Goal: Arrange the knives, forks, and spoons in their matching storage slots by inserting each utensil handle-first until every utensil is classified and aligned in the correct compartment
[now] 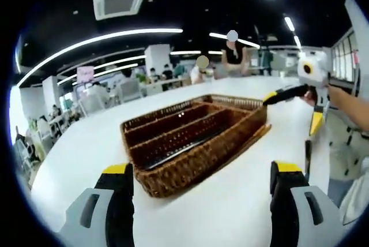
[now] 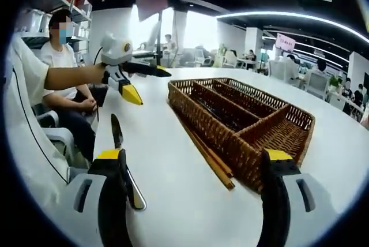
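A brown wicker cutlery tray (image 1: 173,175) (image 2: 253,154) with long slots and one cross slot sits on the white table. Something dark lies in one long slot (image 1: 173,153); I cannot tell what it is. A knife (image 2: 116,133) (image 1: 308,156) with a dark blade lies on the table near the edge, beside my right gripper's left jaw. Brown chopsticks (image 2: 209,157) lie along the tray's side. My left gripper (image 1: 202,175) (image 2: 149,84) is open and holds nothing, short of the tray. My right gripper (image 2: 193,163) (image 1: 291,114) is open too, at the tray's other end.
The table edge (image 2: 98,126) runs close to the knife. A seated person in a white shirt (image 2: 60,56) is beside it, with a chair (image 2: 49,123) there. Other people and tables (image 1: 202,68) fill the room beyond.
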